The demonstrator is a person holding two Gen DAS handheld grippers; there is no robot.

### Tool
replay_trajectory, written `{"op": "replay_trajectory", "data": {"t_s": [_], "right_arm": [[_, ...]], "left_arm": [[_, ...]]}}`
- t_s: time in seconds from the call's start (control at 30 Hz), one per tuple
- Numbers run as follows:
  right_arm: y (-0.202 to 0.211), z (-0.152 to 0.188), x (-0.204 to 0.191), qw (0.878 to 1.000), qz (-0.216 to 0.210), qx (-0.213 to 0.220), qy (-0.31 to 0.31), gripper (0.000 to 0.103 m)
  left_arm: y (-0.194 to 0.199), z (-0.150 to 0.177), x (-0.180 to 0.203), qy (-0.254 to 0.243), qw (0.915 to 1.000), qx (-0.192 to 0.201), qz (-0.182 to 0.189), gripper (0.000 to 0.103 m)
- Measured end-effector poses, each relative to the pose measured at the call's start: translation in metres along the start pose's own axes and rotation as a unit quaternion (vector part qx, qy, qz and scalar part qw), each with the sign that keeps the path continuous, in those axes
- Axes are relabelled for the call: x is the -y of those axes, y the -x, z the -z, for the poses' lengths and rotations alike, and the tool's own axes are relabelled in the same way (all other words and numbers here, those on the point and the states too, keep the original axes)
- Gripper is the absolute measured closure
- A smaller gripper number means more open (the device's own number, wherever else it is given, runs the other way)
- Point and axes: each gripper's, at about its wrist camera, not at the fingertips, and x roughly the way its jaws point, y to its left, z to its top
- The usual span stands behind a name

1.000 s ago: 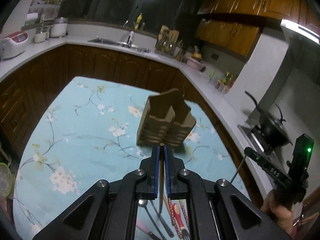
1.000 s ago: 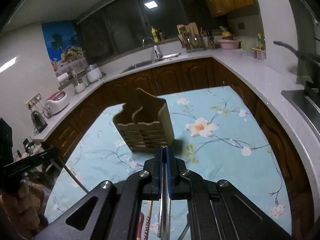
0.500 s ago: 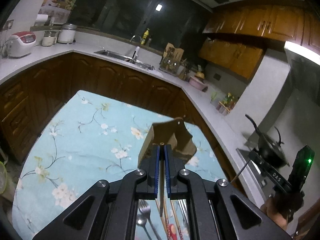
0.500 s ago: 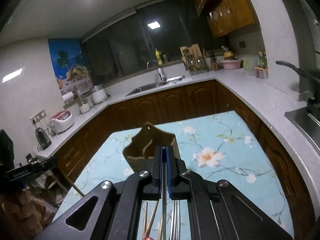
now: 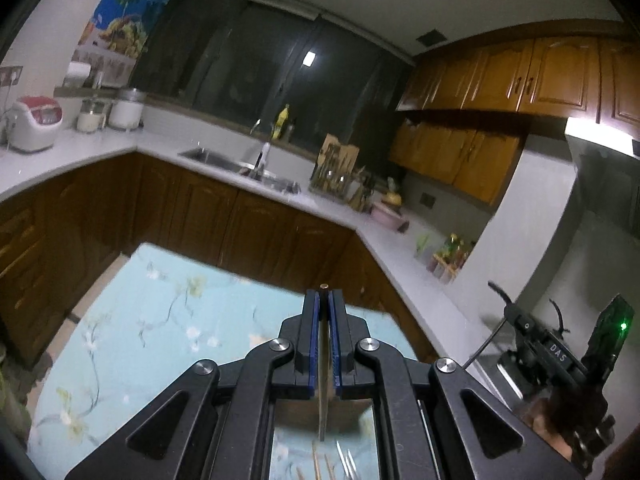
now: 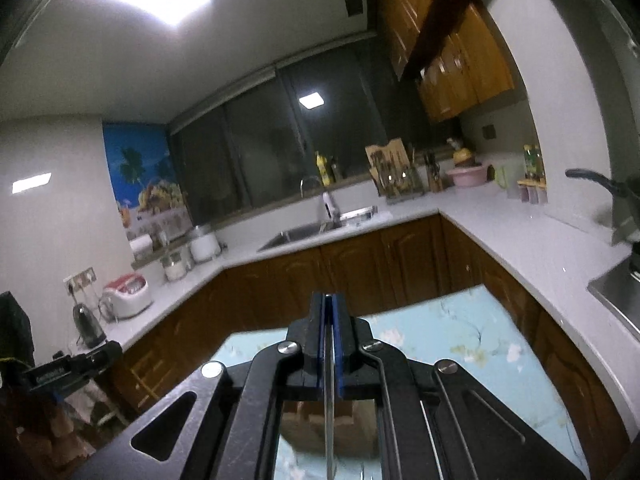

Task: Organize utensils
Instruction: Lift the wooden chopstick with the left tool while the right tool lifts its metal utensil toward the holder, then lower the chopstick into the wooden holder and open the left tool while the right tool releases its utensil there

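My left gripper (image 5: 324,300) is shut on a thin wooden chopstick (image 5: 322,400) that hangs down between the fingers. My right gripper (image 6: 328,304) is shut on a slim metal utensil (image 6: 329,420); I cannot tell which kind. Both are raised and tilted up, above the wooden utensil holder, which shows only below the fingers in the left wrist view (image 5: 304,416) and the right wrist view (image 6: 304,420). Loose utensils, among them a fork (image 5: 346,462), lie on the floral tablecloth (image 5: 140,328) under the left gripper. The right gripper also shows in the left wrist view (image 5: 560,356).
White counters (image 5: 100,152) with a sink (image 5: 240,166), a knife block (image 5: 336,168) and a rice cooker (image 5: 34,128) run around the table. A black pan (image 6: 608,188) stands on the stove at right. The left gripper shows at the left edge of the right wrist view (image 6: 68,368).
Both grippers have lifted and tilted upward with their utensils. The wooden holder has dropped from mid-frame to below the fingers in both views.
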Motion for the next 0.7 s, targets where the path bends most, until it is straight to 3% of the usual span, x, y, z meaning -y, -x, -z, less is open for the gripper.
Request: {"op": "replay_trajectory", "data": {"t_s": [0.17, 0.3, 0.7], "right_arm": [[-0.025, -0.019, -0.001, 1.0, -0.001, 0.031, -0.002, 0.099], [-0.055, -0.018, -0.003, 1.0, 0.002, 0.03, 0.007, 0.099], [-0.12, 0.046, 0.031, 0.999, 0.012, -0.021, -0.035, 0.099]], "left_arm": [[-0.04, 0.0, -0.006, -0.004, 0.9998, 0.016, -0.007, 0.1], [-0.079, 0.011, -0.014, 0.004, 0.9996, 0.022, -0.018, 0.1], [-0.201, 0.075, -0.027, 0.016, 0.9984, -0.02, -0.05, 0.1]]}}
